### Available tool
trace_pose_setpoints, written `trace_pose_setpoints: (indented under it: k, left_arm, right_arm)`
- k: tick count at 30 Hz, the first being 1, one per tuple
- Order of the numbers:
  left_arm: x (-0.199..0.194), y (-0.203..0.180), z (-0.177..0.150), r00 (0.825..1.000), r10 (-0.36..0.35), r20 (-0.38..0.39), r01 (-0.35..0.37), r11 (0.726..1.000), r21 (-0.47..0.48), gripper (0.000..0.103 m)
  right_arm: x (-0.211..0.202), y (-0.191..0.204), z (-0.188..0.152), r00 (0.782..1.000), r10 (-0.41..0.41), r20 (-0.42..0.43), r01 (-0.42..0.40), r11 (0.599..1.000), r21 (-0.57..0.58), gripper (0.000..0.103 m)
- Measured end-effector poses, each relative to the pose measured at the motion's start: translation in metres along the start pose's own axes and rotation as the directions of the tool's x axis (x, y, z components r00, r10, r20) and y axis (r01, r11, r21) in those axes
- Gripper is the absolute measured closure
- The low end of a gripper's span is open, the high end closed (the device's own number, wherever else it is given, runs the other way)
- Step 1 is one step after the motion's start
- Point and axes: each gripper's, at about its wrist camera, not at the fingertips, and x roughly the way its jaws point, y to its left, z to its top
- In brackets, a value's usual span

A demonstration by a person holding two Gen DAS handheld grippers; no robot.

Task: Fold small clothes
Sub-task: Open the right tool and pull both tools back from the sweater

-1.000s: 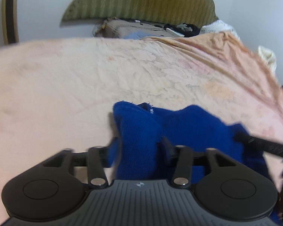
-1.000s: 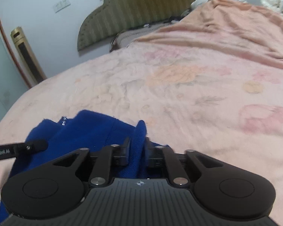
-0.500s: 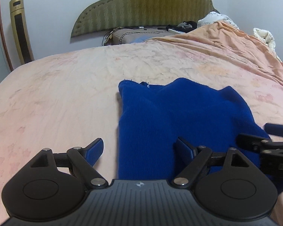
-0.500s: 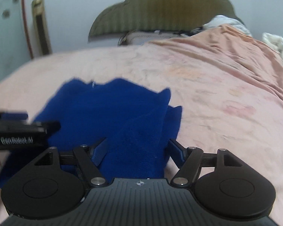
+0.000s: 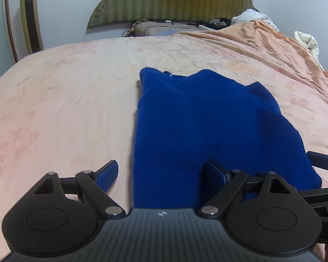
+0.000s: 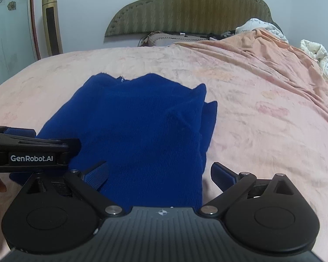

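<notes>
A blue knit garment (image 5: 196, 126) lies folded and flat on the pink bed sheet (image 5: 65, 100); it also shows in the right wrist view (image 6: 142, 126). My left gripper (image 5: 164, 174) is open and empty over the garment's near left edge. My right gripper (image 6: 161, 174) is open and empty over its near right edge. The left gripper's side shows at the left of the right wrist view (image 6: 32, 150). The right gripper's fingers (image 5: 321, 159) show at the right edge of the left wrist view.
A green padded headboard (image 6: 185, 8) and a cluttered bedside top (image 5: 168, 26) stand at the back. An orange blanket (image 6: 273, 52) is heaped on the right. A gold tower unit (image 6: 51, 21) stands by the left wall.
Both grippers were shut on the garment's edges a second ago. They opened, let it go, and pulled back toward me. The garment now lies flat.
</notes>
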Motion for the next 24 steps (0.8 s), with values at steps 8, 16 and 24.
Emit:
trace_pose_setpoints:
  k: [8, 16, 24]
  left_arm:
    - [-0.013, 0.006, -0.015, 1.0, 0.025, 0.01, -0.025, 1.0, -0.008, 0.016]
    - [-0.028, 0.018, -0.035, 0.999, 0.016, 0.036, -0.015, 0.999, -0.039, 0.015]
    - [-0.041, 0.021, -0.047, 0.999, 0.0, 0.047, 0.002, 0.999, -0.043, 0.015]
  right_arm:
    - [-0.009, -0.001, -0.011, 1.0, -0.026, -0.002, 0.027, 1.0, 0.011, 0.001]
    - [-0.017, -0.007, -0.024, 0.999, -0.047, -0.013, 0.048, 0.997, 0.061, 0.001]
    - [-0.025, -0.003, -0.032, 0.999, -0.05, -0.013, 0.05, 0.997, 0.054, 0.001]
